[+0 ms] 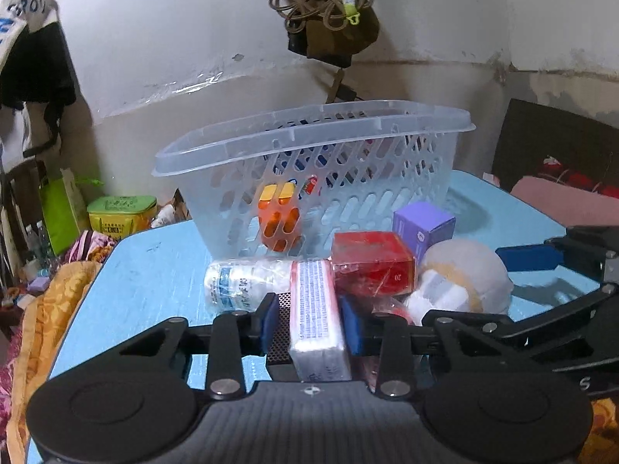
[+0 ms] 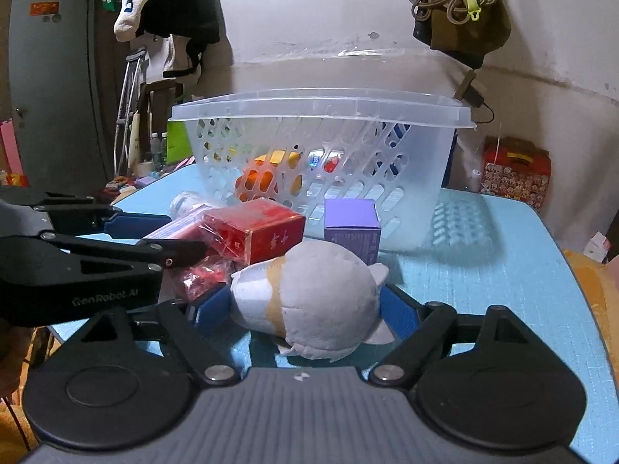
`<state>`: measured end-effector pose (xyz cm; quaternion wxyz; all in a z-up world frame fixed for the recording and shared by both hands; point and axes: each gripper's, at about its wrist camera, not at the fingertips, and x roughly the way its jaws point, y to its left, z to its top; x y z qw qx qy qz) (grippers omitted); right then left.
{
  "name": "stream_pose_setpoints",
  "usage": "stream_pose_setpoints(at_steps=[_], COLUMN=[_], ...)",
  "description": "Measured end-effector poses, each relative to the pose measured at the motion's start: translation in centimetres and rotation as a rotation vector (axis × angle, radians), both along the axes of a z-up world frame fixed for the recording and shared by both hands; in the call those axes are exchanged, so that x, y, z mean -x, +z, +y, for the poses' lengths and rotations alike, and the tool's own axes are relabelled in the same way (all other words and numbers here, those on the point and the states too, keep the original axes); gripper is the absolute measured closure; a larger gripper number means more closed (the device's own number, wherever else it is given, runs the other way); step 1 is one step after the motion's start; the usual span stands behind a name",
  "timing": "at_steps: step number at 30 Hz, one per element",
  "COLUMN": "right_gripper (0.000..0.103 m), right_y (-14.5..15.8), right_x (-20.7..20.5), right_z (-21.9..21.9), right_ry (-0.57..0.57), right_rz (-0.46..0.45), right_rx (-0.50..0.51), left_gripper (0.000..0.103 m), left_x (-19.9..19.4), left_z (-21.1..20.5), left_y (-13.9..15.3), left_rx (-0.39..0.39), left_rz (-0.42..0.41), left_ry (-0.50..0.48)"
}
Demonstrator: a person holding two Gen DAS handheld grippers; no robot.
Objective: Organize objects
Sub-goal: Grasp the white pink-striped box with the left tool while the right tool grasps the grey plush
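A clear perforated basket (image 1: 309,143) (image 2: 321,112) stands on the blue table and holds an orange object (image 1: 278,224) and other small items. In front lie a red box (image 1: 371,266) (image 2: 259,232), a purple box (image 1: 423,224) (image 2: 352,224), a plastic bottle (image 1: 243,282) and a grey-white plush toy (image 1: 460,274) (image 2: 313,297). My left gripper (image 1: 311,324) is shut on a pink-white wrapped pack (image 1: 315,309). My right gripper (image 2: 305,309) has its blue pads on both sides of the plush toy, touching it.
The blue table (image 1: 154,270) (image 2: 483,270) ends at the left, where cloth and clutter (image 1: 58,290) lie below. A bag with cords (image 1: 329,11) hangs on the wall above the basket. A patterned box (image 2: 514,174) stands at the back right.
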<state>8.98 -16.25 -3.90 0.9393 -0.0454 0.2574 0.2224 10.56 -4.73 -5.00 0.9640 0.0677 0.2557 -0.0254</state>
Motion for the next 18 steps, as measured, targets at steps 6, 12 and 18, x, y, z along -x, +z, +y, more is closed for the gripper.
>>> stream_pose_setpoints(at_steps=[6, 12, 18], right_gripper=[0.019, 0.019, 0.019], right_y=[0.6, 1.2, 1.1], right_x=[0.4, 0.1, -0.1], right_z=[-0.8, -2.6, -2.7], right_ry=[-0.019, -0.057, -0.063], right_rz=[0.009, 0.024, 0.036], right_rx=[-0.002, -0.065, -0.069], left_gripper=[0.072, 0.074, 0.072], left_x=[0.5, 0.5, 0.6], left_z=[0.0, -0.7, -0.7], left_y=[0.1, 0.0, -0.1], left_rx=[-0.007, -0.037, -0.041], left_rz=[-0.017, -0.023, -0.011], left_ry=[-0.015, -0.035, -0.056])
